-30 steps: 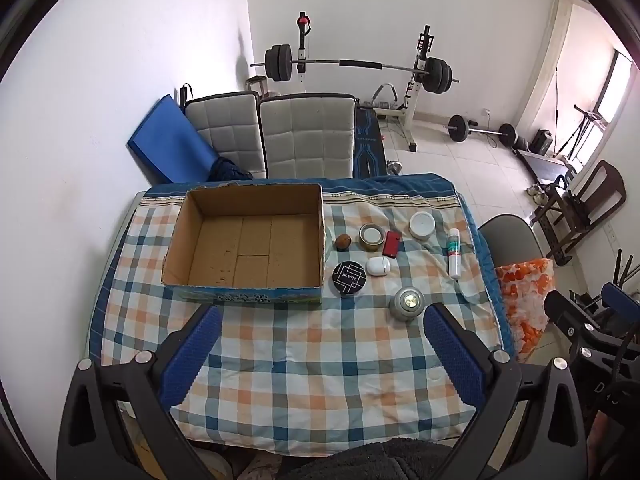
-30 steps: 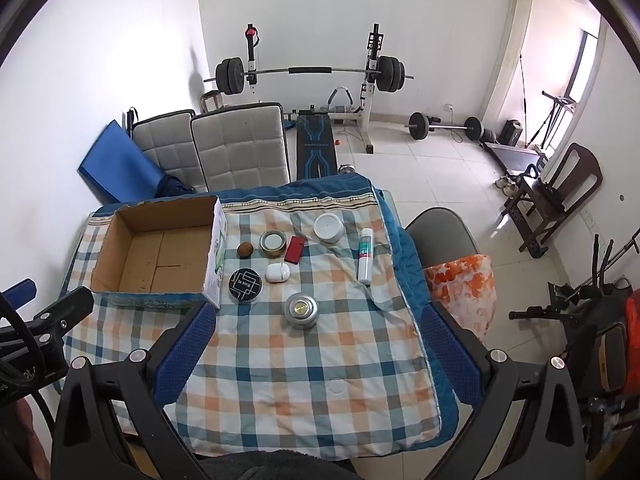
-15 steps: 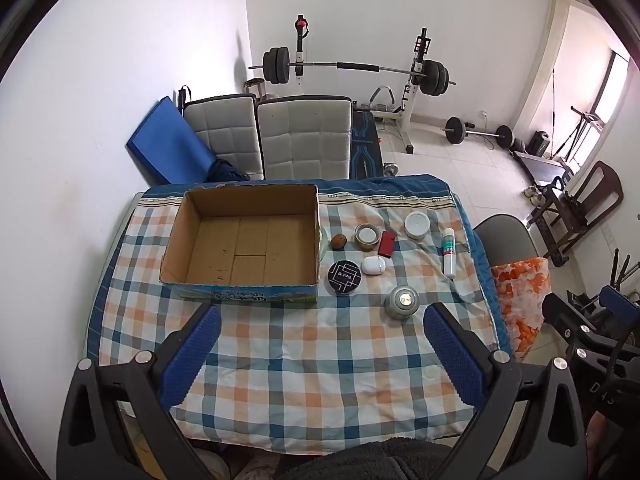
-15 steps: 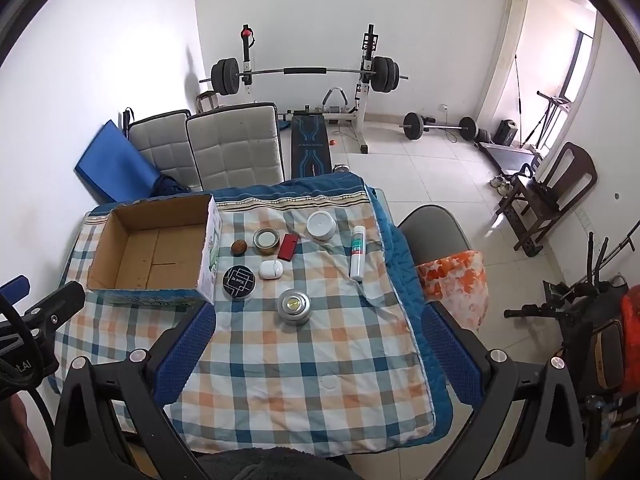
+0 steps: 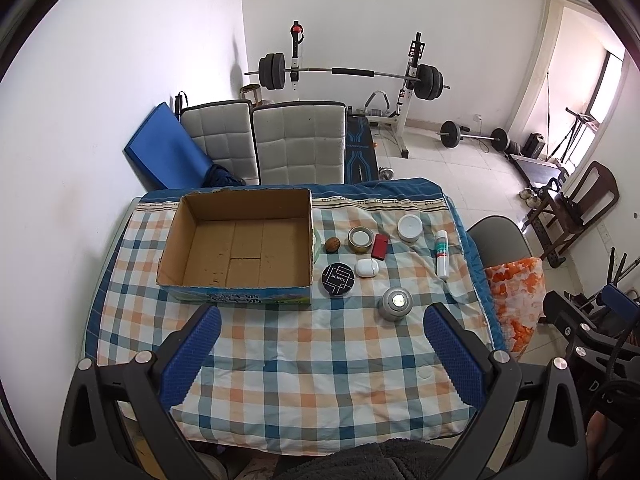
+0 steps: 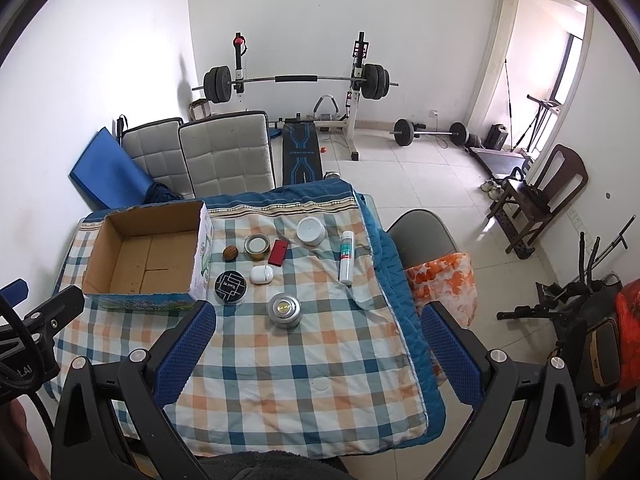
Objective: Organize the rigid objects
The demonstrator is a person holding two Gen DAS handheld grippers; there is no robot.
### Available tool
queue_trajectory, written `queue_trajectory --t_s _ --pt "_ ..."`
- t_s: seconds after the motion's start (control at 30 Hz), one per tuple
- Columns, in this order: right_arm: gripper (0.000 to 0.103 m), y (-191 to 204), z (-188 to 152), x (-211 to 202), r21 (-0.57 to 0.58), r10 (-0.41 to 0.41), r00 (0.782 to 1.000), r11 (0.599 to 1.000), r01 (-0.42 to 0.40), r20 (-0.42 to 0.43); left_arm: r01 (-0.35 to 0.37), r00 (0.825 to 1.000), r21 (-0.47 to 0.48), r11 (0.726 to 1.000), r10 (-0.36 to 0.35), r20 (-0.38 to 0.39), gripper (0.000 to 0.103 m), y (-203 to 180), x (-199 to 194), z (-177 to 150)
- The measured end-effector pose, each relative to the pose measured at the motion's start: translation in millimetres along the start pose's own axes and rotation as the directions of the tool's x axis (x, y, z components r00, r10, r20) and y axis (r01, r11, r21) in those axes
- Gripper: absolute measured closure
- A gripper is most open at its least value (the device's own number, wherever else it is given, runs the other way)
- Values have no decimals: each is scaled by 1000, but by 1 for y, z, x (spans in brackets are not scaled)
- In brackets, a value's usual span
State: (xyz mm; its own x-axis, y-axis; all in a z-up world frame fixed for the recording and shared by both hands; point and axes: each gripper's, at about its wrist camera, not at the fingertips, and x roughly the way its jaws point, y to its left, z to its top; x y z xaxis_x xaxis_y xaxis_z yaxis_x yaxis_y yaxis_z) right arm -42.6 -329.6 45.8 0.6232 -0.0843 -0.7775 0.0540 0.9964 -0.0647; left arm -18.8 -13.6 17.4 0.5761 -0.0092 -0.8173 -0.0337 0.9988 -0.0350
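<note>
Both my grippers, left gripper (image 5: 322,344) and right gripper (image 6: 318,342), jaws wide apart, empty, above checked cloth (image 5: 304,364). Silver tin (image 5: 395,303) nearest; cardboard box (image 5: 240,242) left, near cloth clear.

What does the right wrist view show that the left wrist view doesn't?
Only the right wrist view shows the left tool at its left edge and the cloth's hanging right side.

Only the left wrist view shows the right tool at its right edge.

Both show the empty cardboard box, silver round tin, black round tin, white tube and plaid tablecloth.
</note>
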Motion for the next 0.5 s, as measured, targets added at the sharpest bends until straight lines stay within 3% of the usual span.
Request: queue_trajectory --t_s 0.5 --pt "0 -7 2 -11 6 -4 1000 1000 4 13 1 1000 7 1000 -1 16 0 -5 -4 3"
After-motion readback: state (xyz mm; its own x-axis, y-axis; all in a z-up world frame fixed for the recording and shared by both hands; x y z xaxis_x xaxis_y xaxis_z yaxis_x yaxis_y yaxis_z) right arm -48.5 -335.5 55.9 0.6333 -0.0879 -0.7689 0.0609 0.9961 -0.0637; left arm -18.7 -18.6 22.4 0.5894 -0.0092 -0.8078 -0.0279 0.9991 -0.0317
